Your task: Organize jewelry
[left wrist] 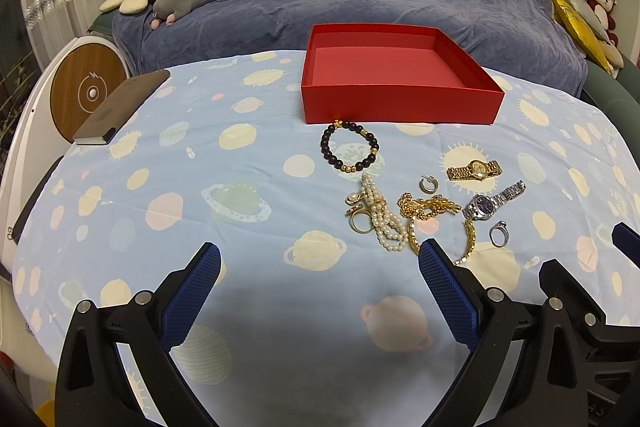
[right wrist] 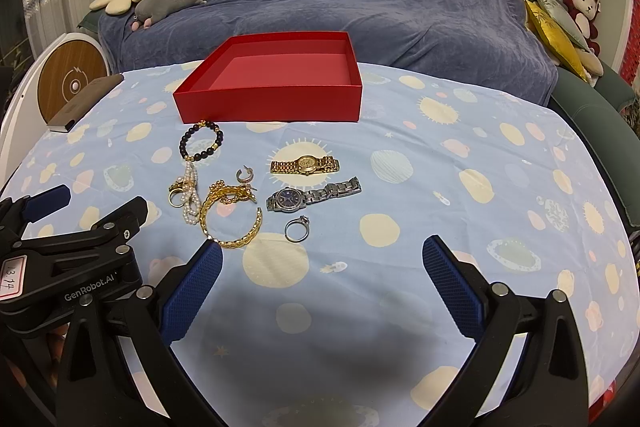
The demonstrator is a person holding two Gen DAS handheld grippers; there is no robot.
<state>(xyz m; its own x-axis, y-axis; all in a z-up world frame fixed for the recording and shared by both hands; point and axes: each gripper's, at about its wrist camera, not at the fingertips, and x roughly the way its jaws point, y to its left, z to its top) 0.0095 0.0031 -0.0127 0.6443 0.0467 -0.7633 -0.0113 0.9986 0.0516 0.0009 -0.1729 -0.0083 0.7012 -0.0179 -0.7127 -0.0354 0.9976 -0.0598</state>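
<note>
Hovering low over the near edge of the surface (right wrist: 400, 155), side by side: left tool (left wrist: 319, 269) and right tool (right wrist: 322, 263), each spread wide with blue ribbed pads (right wrist: 452, 287) well apart and nothing between them. Reading as the very start of the job, judging by how everything lies: red box (left wrist: 400, 105) bare inside, every piece out on the planet-print cloth. Just ahead of the right tool, nearest and free of the rest, a silver ring (right wrist: 297, 229); beyond it a silver watch (right wrist: 312, 197) with a dark dial, and farther on a gold watch (right wrist: 305, 164), both lying flat and apart. Just ahead of the left tool's right pad, a tangle: gold chain (left wrist: 432, 211), pearl strand (left wrist: 382, 213), gold rings (left wrist: 360, 221) and a small pearl piece touching or overlapping, with a small hoop earring (left wrist: 427, 183) just beyond. Farther out, a dark bead bracelet (left wrist: 350, 147) close to the front wall of the box, contact unclear. Calling next for a choice of one loose piece, probably the ring or a watch for the right tool, then a descent straight over it, a narrow pinch on thin metal against soft cloth, a lift, and a carry over the box wall. Needing more care at the tangle: likely to drag neighbours along if gripped as it lies. Off to the left, clear of the work, a dark notebook (left wrist: 120, 107) at the cloth's edge.
</note>
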